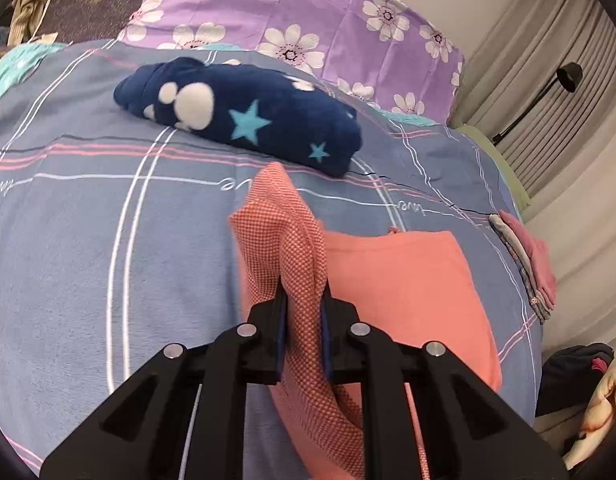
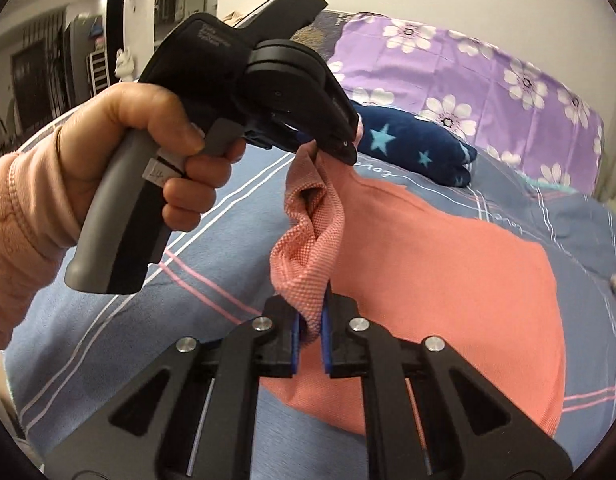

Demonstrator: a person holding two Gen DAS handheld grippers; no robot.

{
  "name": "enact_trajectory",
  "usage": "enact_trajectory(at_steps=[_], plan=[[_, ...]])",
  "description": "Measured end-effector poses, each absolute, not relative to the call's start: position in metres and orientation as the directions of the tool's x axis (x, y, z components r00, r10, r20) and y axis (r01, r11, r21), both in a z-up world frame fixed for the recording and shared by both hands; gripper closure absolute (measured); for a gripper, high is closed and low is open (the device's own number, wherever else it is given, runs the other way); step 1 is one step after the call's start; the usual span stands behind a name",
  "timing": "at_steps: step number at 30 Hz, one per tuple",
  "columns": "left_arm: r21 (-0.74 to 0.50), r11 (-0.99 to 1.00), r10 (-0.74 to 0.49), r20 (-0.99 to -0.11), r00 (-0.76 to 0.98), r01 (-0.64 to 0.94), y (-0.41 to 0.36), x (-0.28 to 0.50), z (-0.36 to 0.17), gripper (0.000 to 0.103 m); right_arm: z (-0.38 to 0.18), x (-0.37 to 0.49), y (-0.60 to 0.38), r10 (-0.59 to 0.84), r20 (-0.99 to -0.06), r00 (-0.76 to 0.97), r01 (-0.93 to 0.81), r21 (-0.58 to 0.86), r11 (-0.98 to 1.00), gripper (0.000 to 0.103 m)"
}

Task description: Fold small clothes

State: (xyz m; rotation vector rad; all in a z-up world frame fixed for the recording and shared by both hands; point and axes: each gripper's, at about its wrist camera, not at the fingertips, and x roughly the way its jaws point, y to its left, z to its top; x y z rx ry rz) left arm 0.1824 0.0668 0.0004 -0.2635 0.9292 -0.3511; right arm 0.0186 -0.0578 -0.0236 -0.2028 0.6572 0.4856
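Coral garment lies spread on the bed, its near edge lifted and strung between the two grippers. Jaws of the left gripper are pinched narrow on the woven hem, and the right gripper nips the same hem further along. Its body trails away ahead and to the right of both grips, toward the folded navy star-print piece. Neither hand is nearer; a fold would likely carry this edge forward over that body.
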Motion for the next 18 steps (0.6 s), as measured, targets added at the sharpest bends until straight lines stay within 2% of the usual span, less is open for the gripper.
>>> enact_trajectory(at_steps=[18], plan=[[-0.270,0.933,-0.359,-0.738,0.572,0.237,-0.026,0.179,0.029,0.090,-0.017,0.017,-0.150,0.419,-0.583,0.696,-0.413,0.152,0.898,0.097]])
